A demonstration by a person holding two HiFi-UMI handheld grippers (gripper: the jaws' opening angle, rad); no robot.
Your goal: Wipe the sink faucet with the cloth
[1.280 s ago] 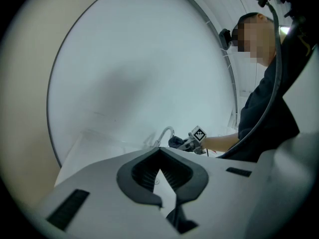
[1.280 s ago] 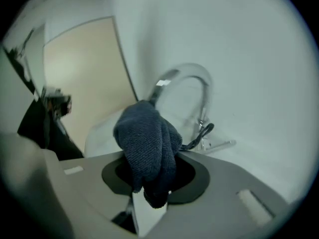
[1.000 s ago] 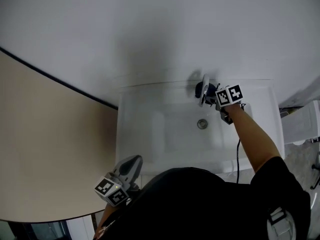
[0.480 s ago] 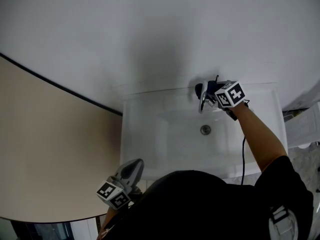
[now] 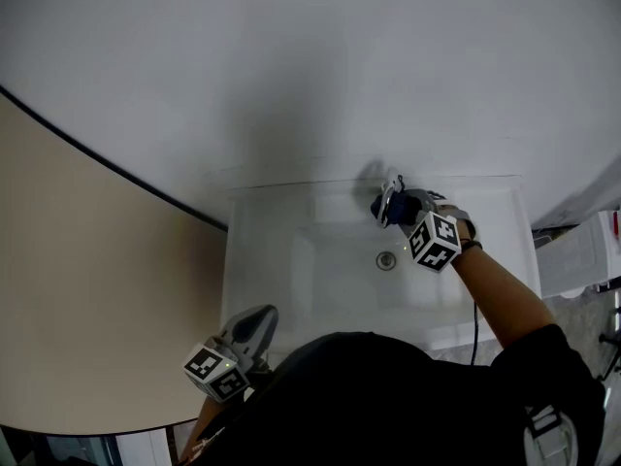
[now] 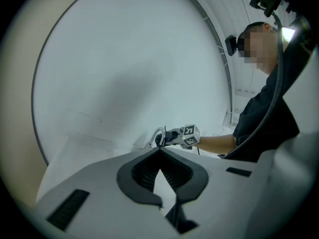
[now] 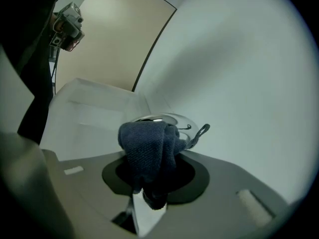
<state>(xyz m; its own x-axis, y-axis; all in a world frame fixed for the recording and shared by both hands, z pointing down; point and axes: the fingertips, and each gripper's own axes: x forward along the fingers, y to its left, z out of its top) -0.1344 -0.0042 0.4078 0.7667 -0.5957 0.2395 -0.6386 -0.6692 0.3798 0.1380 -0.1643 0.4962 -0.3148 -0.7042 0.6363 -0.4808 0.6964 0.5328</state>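
Clamping a bunched dark blue cloth (image 7: 148, 151), the right gripper (image 7: 154, 164) has its jaws closed on the fabric, which fills the gap between them and bulges out past the tips. The front of that wad lies against the rounded chrome top of the faucet (image 7: 167, 119), and a small hanging loop (image 7: 202, 132) of the cloth sticks out to one side, just beside the metal. In the head view this gripper reaches in from the right at the back rim of the sink (image 5: 236, 260), angled downward, its marker cube (image 5: 434, 241) nearest the camera and the person's bare forearm (image 5: 495, 294) trailing back to a black sleeve. The drain (image 5: 386, 259) sits in the basin just in front of the faucet, apart from the cloth. The left gripper (image 5: 254, 320) hangs well apart from all this, at the near left corner of the sink and close to the person's body; its own view shows the jaws drawn together at the tips with nothing between them, pointing across the basin toward the faucet. A plain white wall (image 5: 310, 66) rises behind the sink, and a beige panel (image 5: 87, 299) with a dark curved edge lies to the left.
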